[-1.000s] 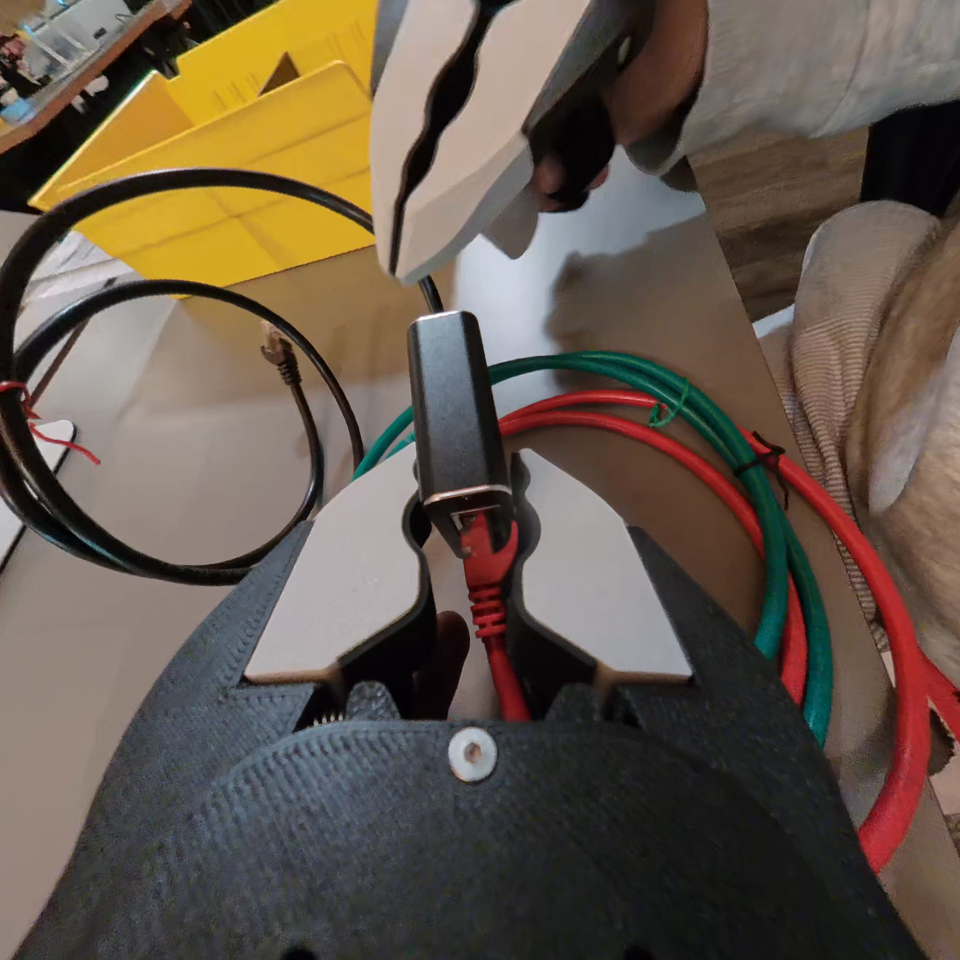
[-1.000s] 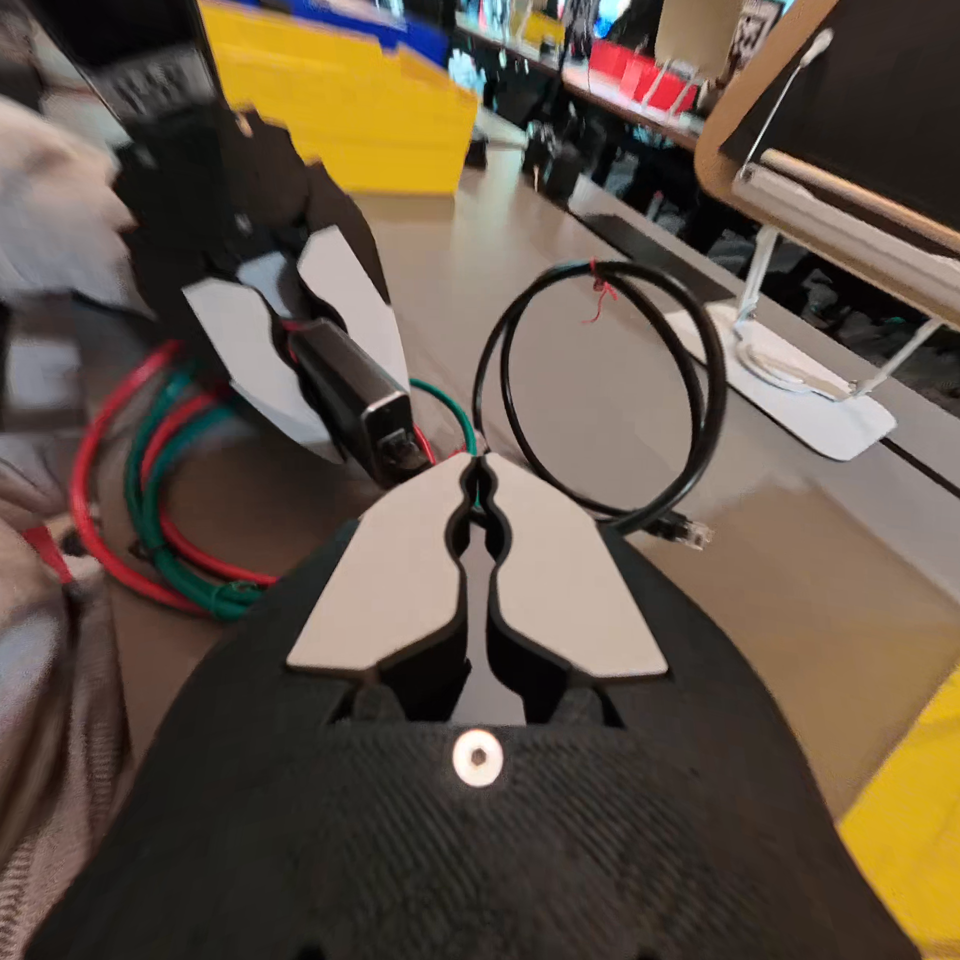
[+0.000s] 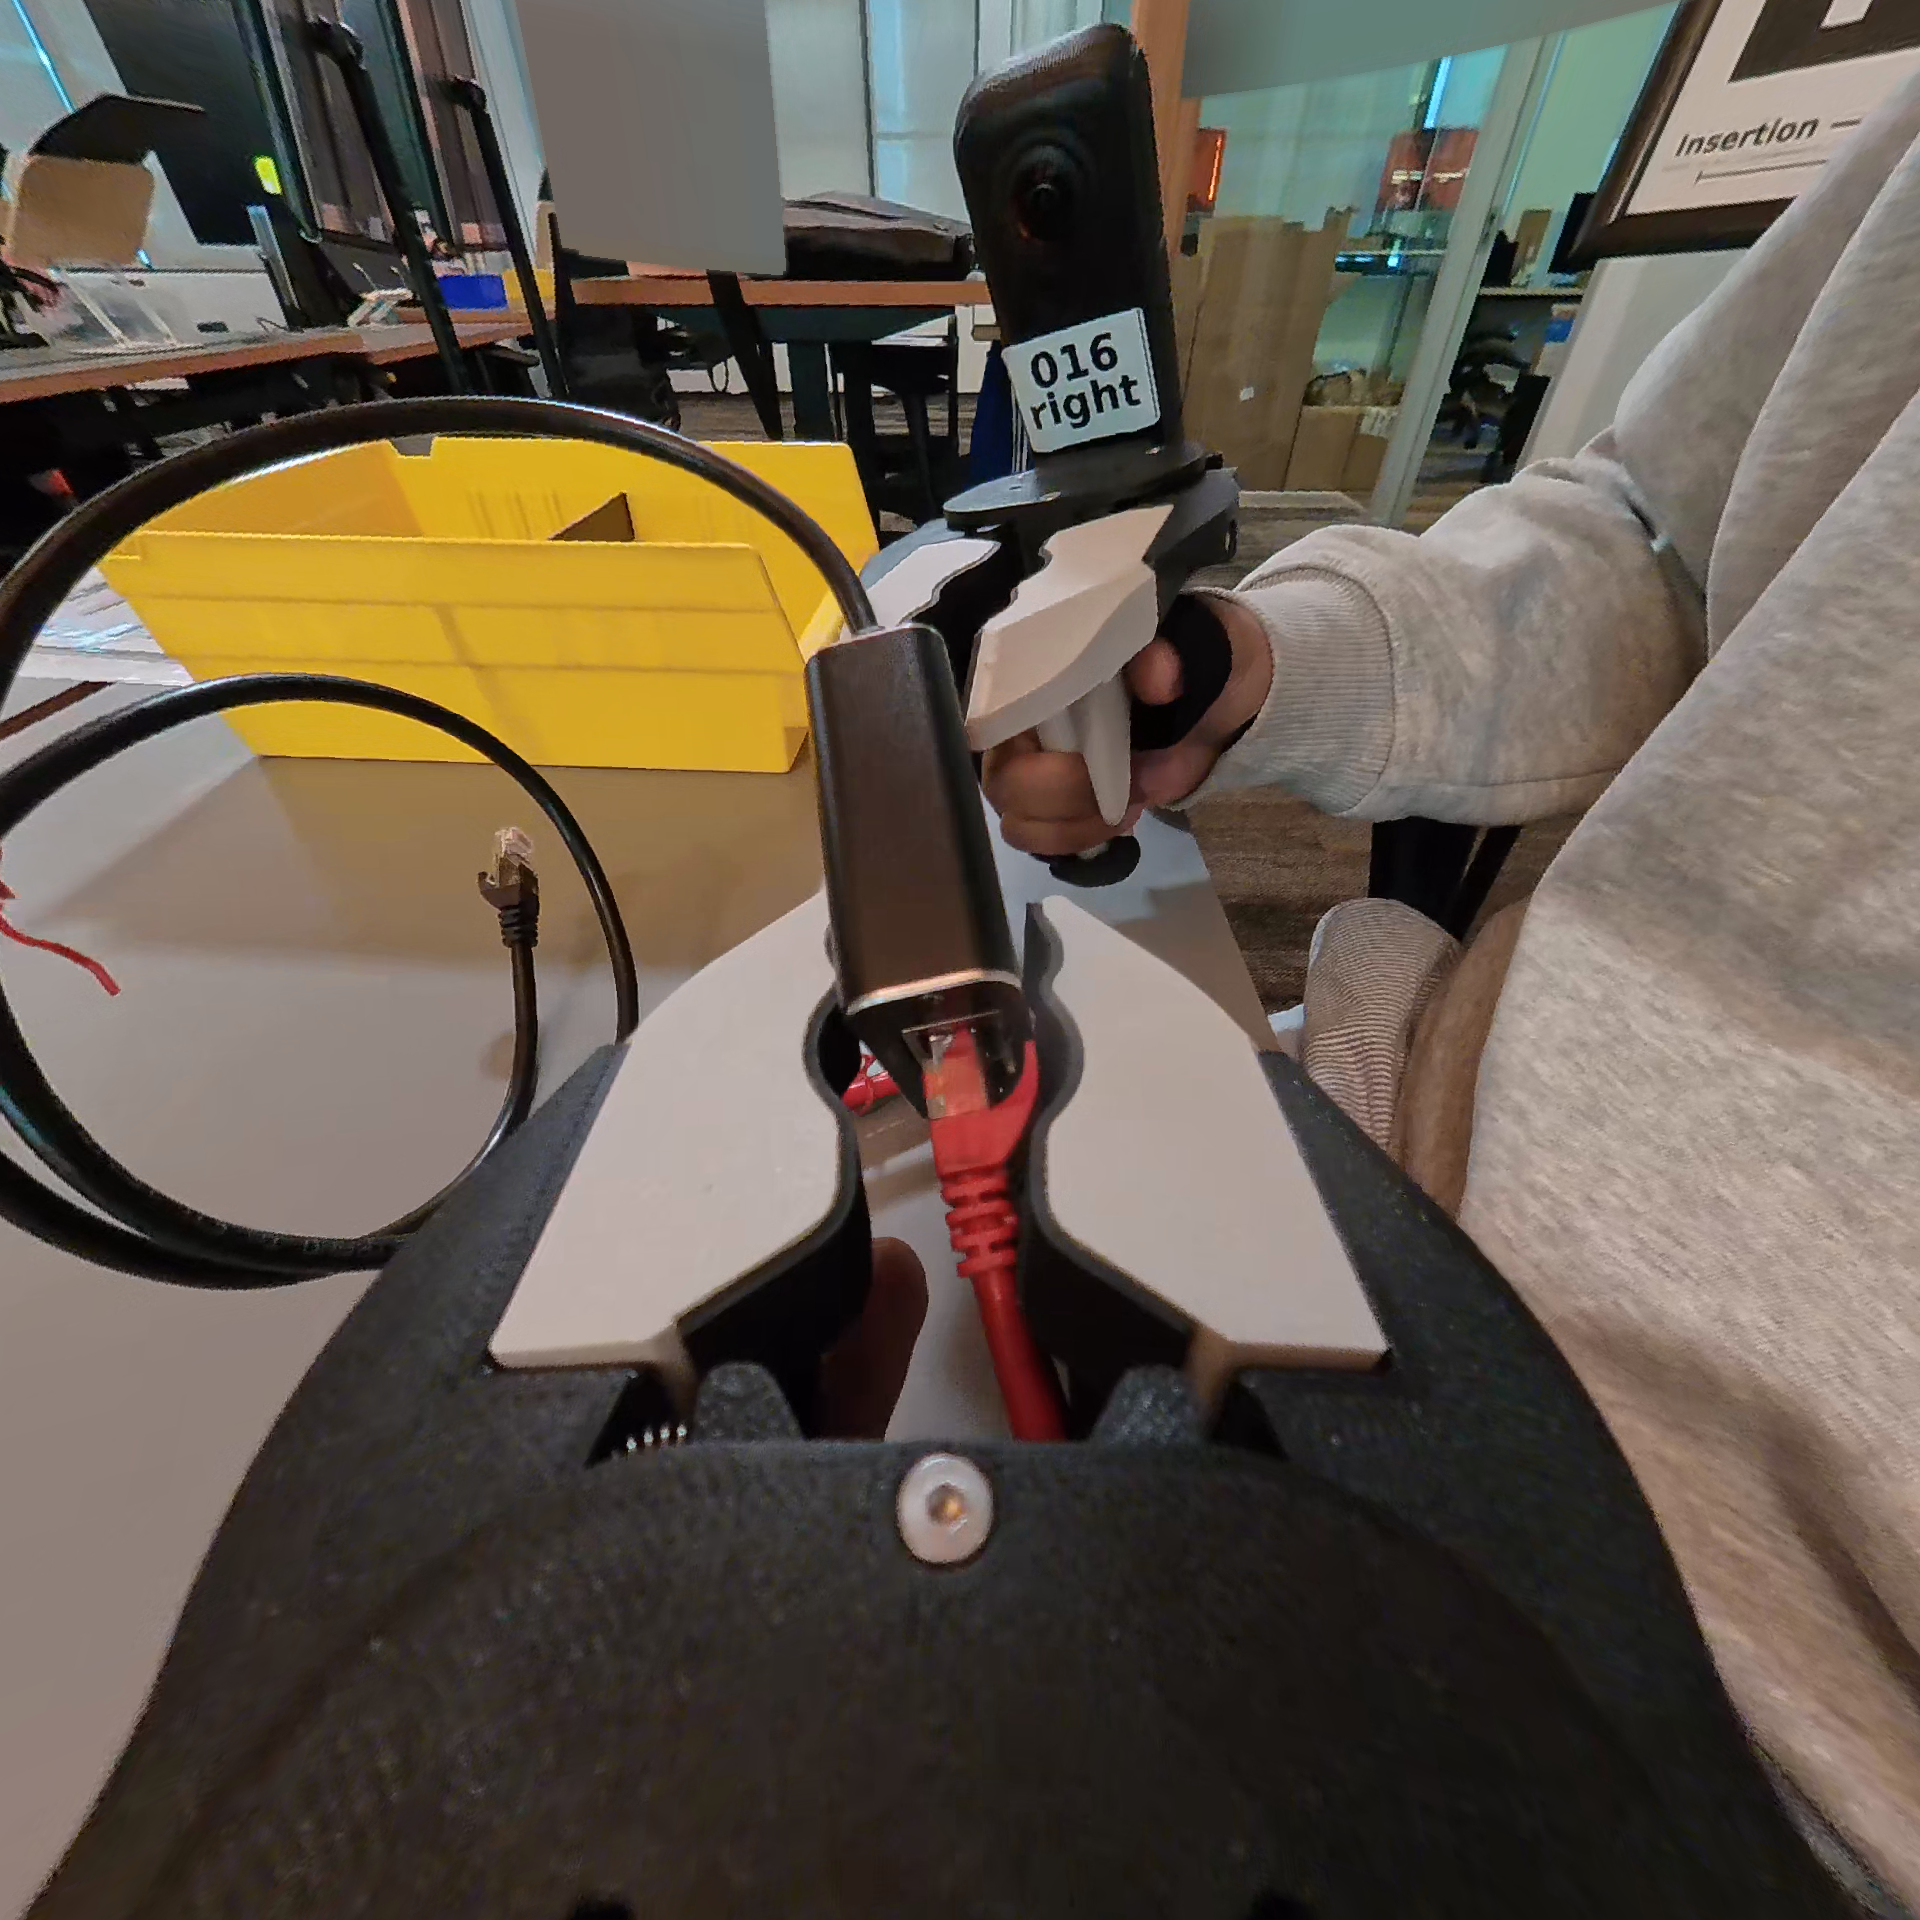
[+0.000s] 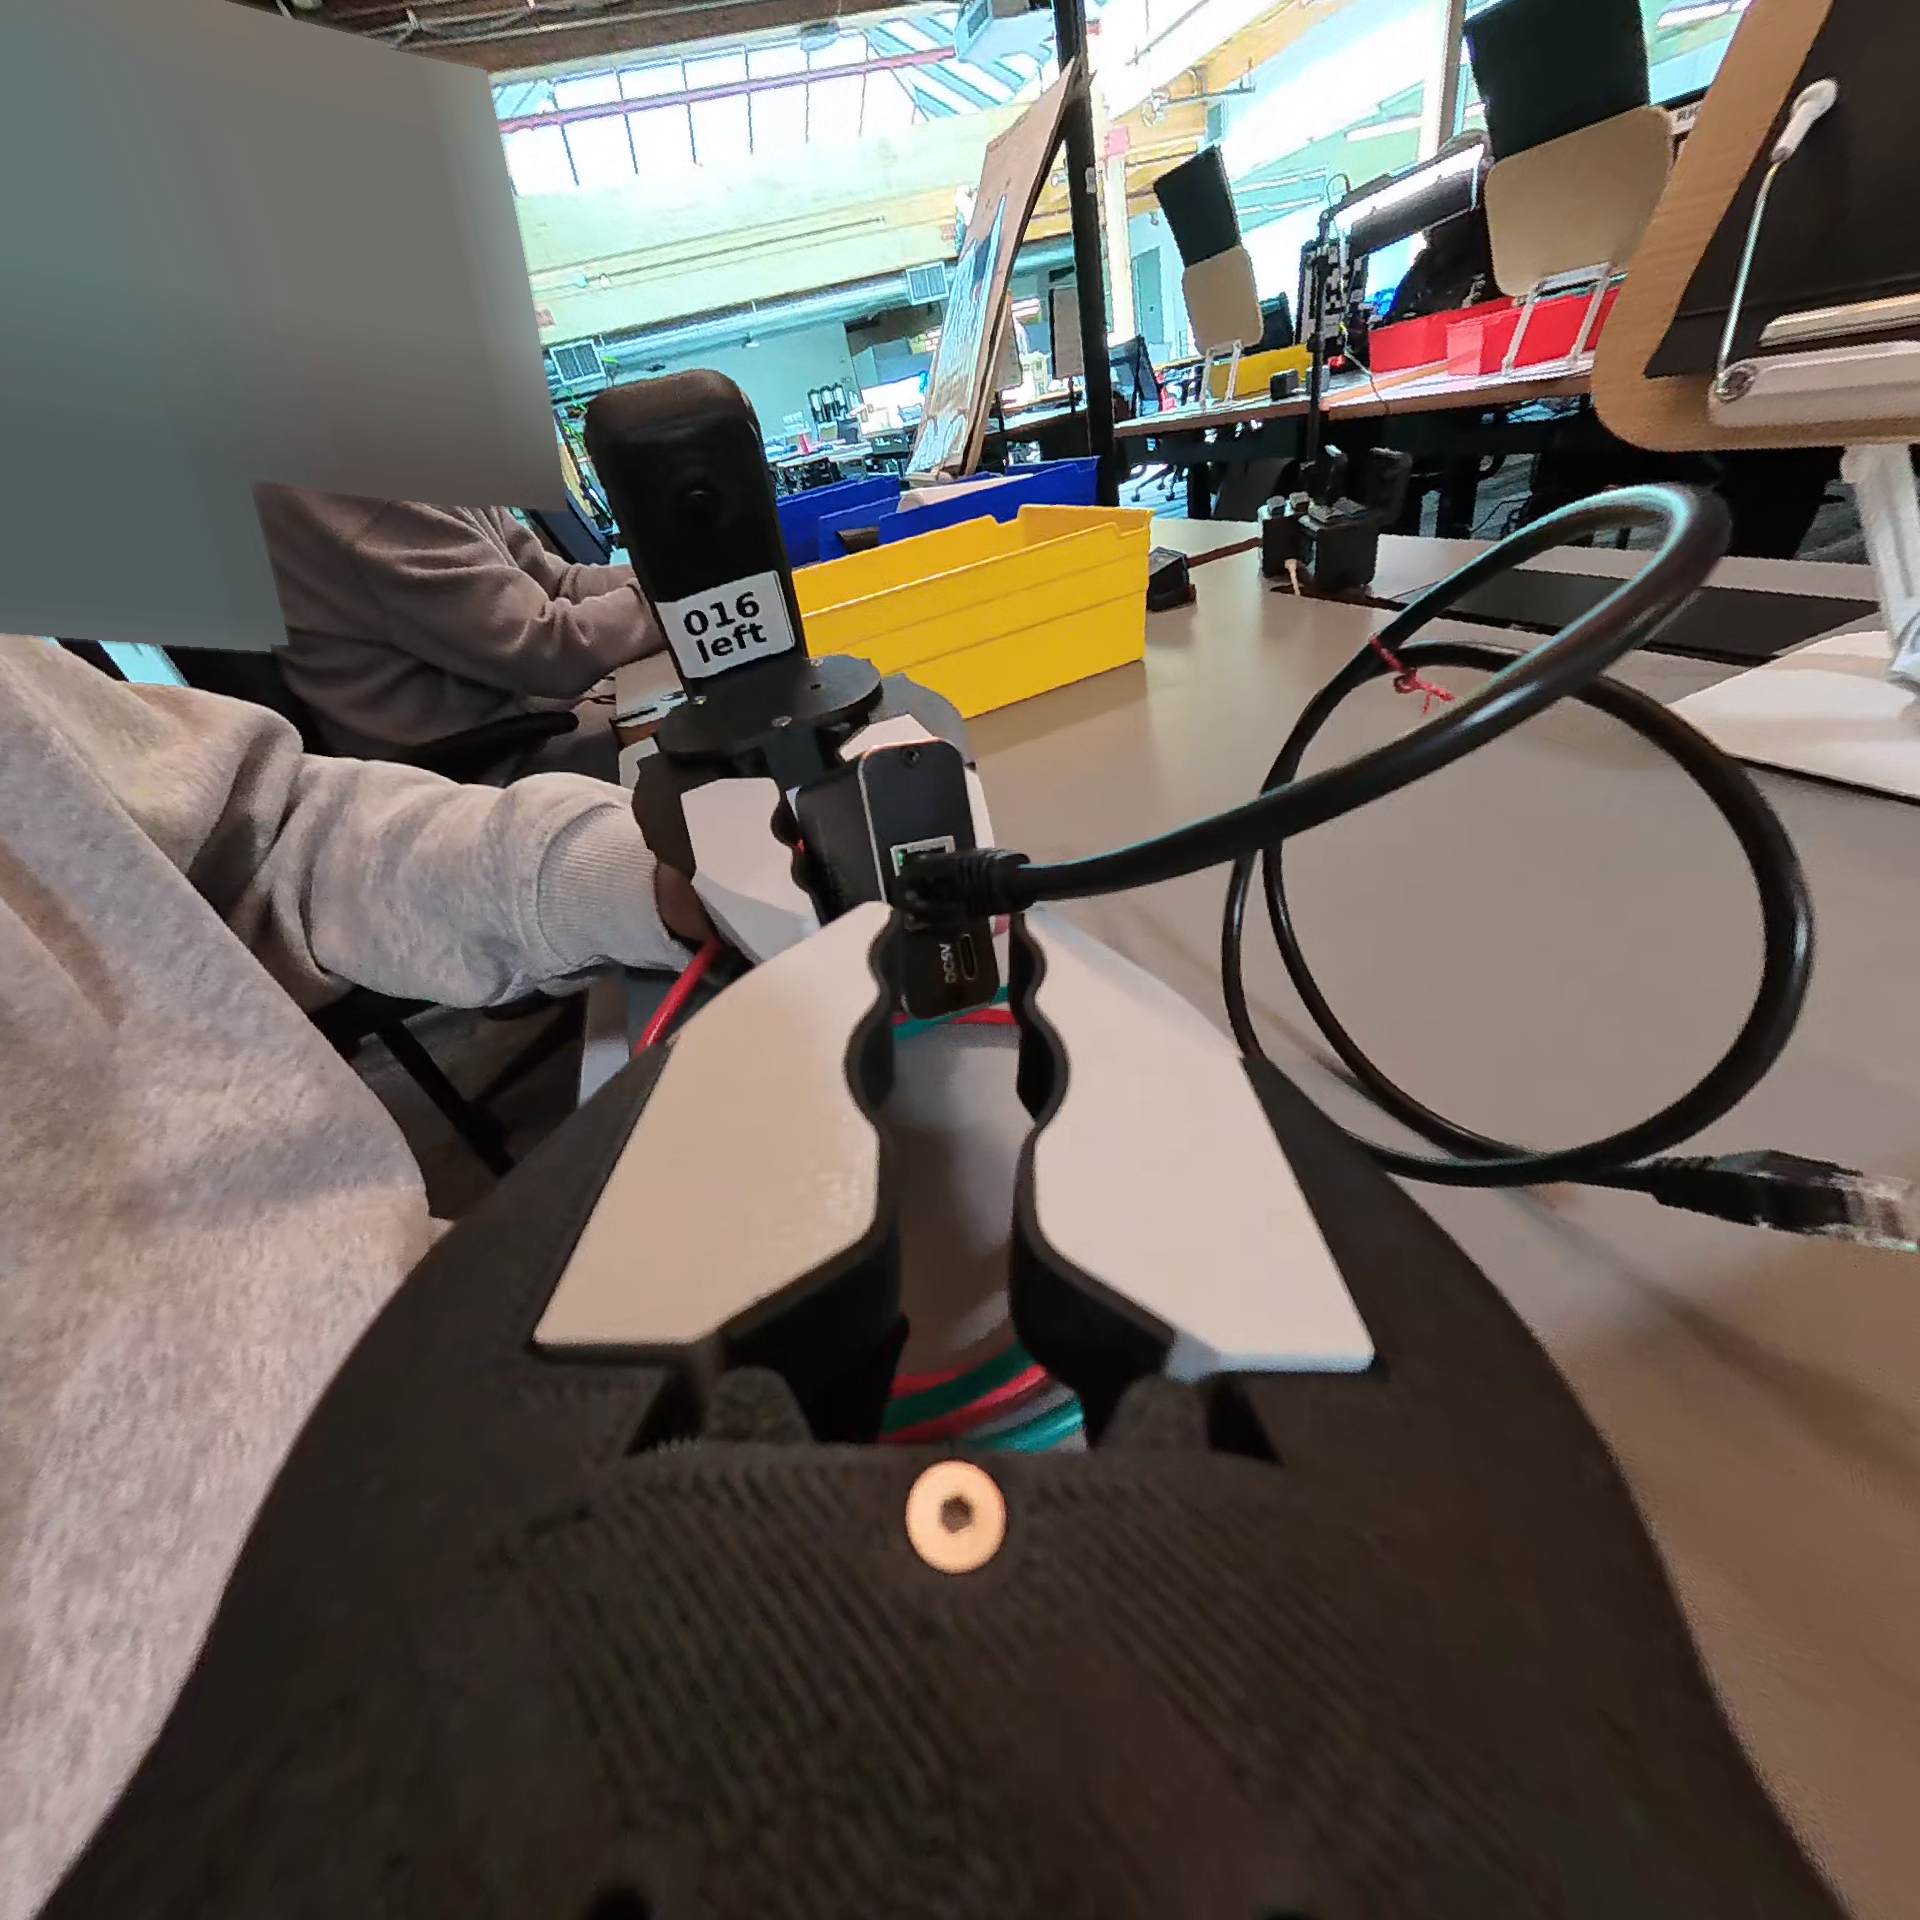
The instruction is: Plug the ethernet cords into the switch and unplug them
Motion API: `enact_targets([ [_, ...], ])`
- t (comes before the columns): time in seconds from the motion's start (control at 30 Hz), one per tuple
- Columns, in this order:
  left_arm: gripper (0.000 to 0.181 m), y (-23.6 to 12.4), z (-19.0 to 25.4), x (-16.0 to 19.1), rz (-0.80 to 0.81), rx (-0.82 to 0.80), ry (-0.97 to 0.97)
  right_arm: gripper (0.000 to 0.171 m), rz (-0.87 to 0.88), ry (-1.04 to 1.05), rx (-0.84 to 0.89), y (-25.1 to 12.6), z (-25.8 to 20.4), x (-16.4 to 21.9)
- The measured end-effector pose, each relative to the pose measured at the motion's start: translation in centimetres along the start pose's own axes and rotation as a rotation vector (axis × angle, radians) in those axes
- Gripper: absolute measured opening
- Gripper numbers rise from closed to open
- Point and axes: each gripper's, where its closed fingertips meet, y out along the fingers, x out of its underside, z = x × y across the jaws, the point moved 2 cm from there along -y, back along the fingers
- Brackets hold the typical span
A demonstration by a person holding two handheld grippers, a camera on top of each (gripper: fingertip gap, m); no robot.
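Meanwhile, the looping black ethernet cord (image 3: 312, 582) is hanging off the far end of the small dark metal switch (image 3: 904, 821), which the left gripper (image 3: 935, 1039) is pinching, red cord (image 3: 987, 1226) plugged in. The right gripper (image 4: 951, 997), jaws slightly parted, is nearing; tugging the black plug (image 4: 956, 878) crookedly risks jamming its latch.

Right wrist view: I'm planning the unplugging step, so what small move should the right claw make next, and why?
Probably raise the right claw slightly and close it on the black plug. That plug sits in the switch just above the open claw, while the left claw clamps the switch's other end, where the red cord is plugged in.
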Motion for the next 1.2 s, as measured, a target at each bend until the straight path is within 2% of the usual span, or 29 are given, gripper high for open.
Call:
enact_targets([
  [0.33,0.029,0.1,0.3,-0.3,0.019,0.018,-0.026,0.019,0.034,0.070,-0.038,0.0,-0.3,-0.3],
  [0.43,0.029,0.1,0.2,-0.3,0.017,0.014,-0.029,0.013,0.036,0.105,-0.052,0.1,-0.3,-0.2],
  [0.47,0.029,0.1,0.1,-0.2,0.012,0.009,-0.033,0.000,0.030,0.116,-0.051,0.1,-0.3,-0.1],
  [0.67,0.030,0.2,0.2,-0.2,0.014,0.025,-0.055,0.000,0.025,0.117,-0.051,0.2,-0.3,0.1],
  [0.87,0.049,0.5,0.6,-0.2,0.026,0.084,-0.160,0.000,0.014,0.090,-0.066,0.7,-0.7,0.3],
  [0.93,0.046,0.5,0.5,-0.4,0.047,0.099,-0.207,0.000,0.010,0.070,-0.067,0.8,-1.0,0.3],
  [0.97,0.036,0.4,0.4,-0.4,0.056,0.099,-0.228,0.000,0.012,0.064,-0.070,0.8,-1.1,0.3],
  [1.03,0.030,0.3,0.1,-0.5,0.078,0.095,-0.255,0.000,0.013,0.064,-0.063,0.9,-1.1,0.3],
  [1.2,0.028,-0.4,-0.8,-1.1,0.156,0.077,-0.318,0.026,0.072,0.136,-0.029,0.6,0.0,-0.4],
])
